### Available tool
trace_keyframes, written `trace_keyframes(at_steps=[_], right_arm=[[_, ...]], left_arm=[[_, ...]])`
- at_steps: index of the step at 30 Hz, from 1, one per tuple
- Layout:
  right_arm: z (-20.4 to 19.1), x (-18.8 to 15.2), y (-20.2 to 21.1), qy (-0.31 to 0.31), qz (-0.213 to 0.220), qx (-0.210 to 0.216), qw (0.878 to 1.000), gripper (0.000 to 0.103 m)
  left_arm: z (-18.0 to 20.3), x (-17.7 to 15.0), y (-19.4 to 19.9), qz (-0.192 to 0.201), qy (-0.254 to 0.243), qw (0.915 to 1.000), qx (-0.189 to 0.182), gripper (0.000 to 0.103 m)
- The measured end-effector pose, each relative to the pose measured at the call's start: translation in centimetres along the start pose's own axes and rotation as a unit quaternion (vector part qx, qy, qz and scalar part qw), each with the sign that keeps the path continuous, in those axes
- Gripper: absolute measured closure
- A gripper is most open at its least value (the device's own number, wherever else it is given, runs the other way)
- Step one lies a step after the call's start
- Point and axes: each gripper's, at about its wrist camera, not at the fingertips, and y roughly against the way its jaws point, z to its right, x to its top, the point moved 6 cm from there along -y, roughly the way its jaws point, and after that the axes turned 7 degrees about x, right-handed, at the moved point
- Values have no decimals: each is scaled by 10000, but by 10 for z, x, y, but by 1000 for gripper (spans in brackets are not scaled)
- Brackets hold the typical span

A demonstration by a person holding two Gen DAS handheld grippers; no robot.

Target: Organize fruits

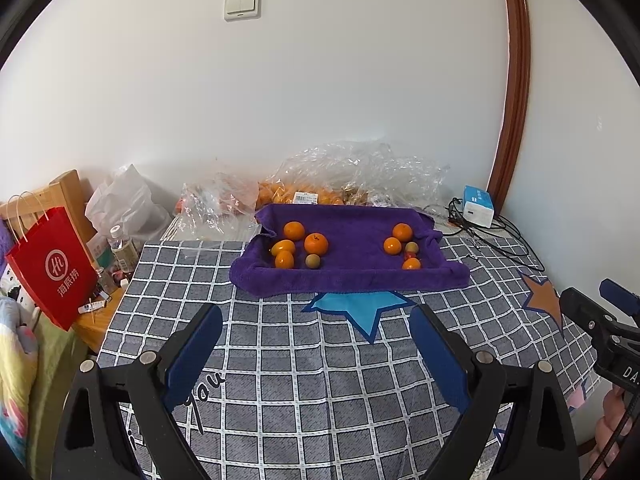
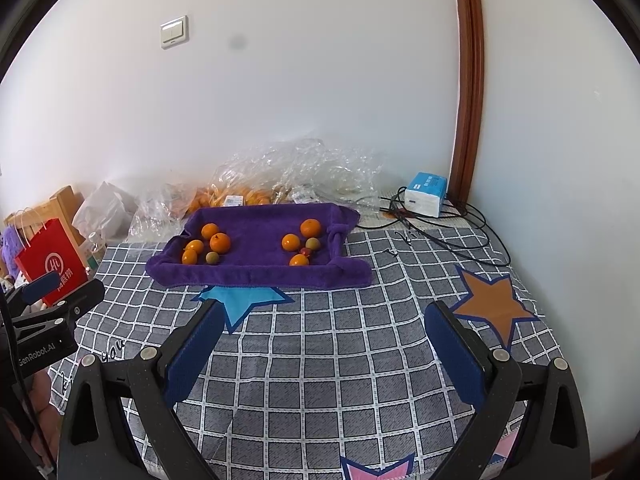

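A purple towel [image 1: 352, 276] [image 2: 260, 276] lies on the checked cloth, its edges folded up like a tray. On its left lie several oranges [image 1: 316, 243] [image 2: 220, 242] and one brown-green round fruit [image 1: 312, 261] [image 2: 212, 258]. On its right lie three oranges [image 1: 402, 232] [image 2: 310, 227], a brown-green fruit [image 1: 411, 247] [image 2: 312, 243] and a small red fruit [image 2: 305, 251]. My left gripper [image 1: 316, 320] is open and empty, well short of the towel. My right gripper [image 2: 324, 316] is open and empty, also short of it.
Crumpled clear plastic bags [image 1: 360, 172] [image 2: 304, 168] with more oranges lie behind the towel by the wall. A blue-white box [image 1: 478, 206] [image 2: 425, 194] and black cables [image 2: 452, 232] sit at the back right. A red paper bag [image 1: 52, 264] and bottles stand left.
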Motion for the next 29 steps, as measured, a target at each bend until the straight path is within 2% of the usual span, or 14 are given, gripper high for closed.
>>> trace_keyframes(at_steps=[29], right_arm=[[-2, 2, -5, 2, 25, -25, 10000, 4]], left_arm=[[-2, 2, -2, 26, 59, 10000, 23, 8]])
